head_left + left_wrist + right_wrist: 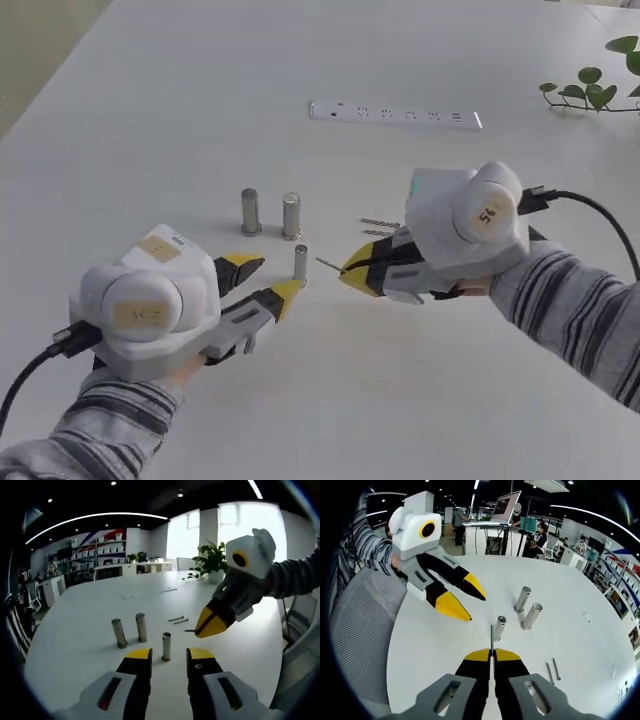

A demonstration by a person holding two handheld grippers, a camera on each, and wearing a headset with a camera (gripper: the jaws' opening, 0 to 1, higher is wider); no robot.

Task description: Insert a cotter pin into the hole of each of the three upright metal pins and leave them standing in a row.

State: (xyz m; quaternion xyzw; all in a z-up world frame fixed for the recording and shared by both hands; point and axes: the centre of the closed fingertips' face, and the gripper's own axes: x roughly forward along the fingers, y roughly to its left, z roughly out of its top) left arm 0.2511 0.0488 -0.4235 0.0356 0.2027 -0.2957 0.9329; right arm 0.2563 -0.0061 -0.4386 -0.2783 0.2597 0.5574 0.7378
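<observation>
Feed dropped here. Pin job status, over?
Right gripper shut on cotter pin, tip short of nearest metal pin. Left gripper open beside it. Nothing between.

Long white plastic power strip (395,114) lies flat; to its right trails what seems a green leafy vine (598,95).

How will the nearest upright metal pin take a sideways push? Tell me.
The nearest metal pin stands tall and narrow, so a sideways push from the cotter pin would probably tip it. Round-sided, it would likely roll on the smooth table.
</observation>
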